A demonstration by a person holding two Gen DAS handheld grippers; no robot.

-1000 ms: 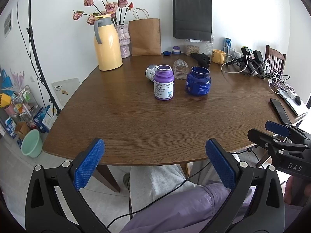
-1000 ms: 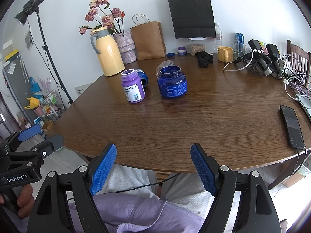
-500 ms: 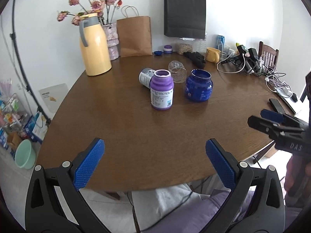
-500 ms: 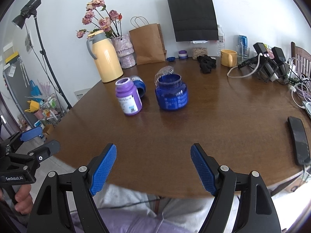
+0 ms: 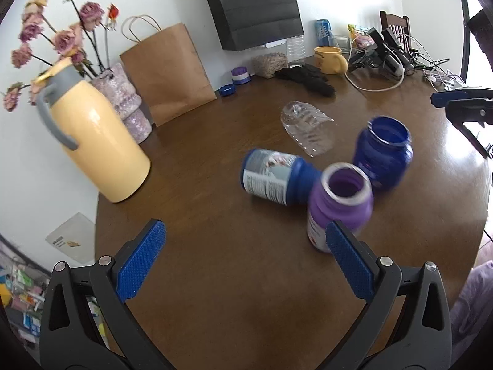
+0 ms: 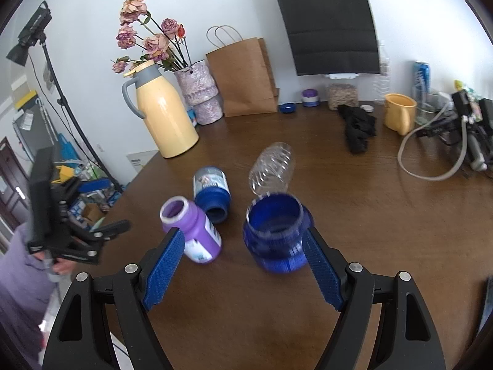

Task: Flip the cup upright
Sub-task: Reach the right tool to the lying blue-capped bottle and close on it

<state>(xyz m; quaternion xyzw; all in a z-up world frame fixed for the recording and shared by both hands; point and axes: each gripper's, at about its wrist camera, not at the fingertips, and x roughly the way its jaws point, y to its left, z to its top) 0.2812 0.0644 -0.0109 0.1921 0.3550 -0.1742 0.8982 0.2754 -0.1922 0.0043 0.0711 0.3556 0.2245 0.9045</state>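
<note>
A clear plastic cup (image 5: 308,131) lies on its side on the brown table (image 5: 215,277), behind the jars; it also shows in the right wrist view (image 6: 272,168). A blue bottle with a label (image 5: 275,181) lies on its side too (image 6: 212,192). A purple jar (image 5: 339,205) and a dark blue jar (image 5: 383,152) stand upright and open. My left gripper (image 5: 243,262) is open over the table, near the purple jar. My right gripper (image 6: 243,271) is open, with the dark blue jar (image 6: 275,236) and the purple jar (image 6: 192,234) just ahead of its fingers.
A yellow thermos jug (image 5: 95,135), a flower vase (image 5: 123,101) and a brown paper bag (image 5: 169,71) stand at the back left. A yellow mug (image 6: 399,117), a black cloth (image 6: 357,128) and cables with chargers (image 6: 446,141) lie at the back right.
Both grippers have moved forward over the table and much closer to the jars. The left view has swung left and tilted down. Both stay open.
</note>
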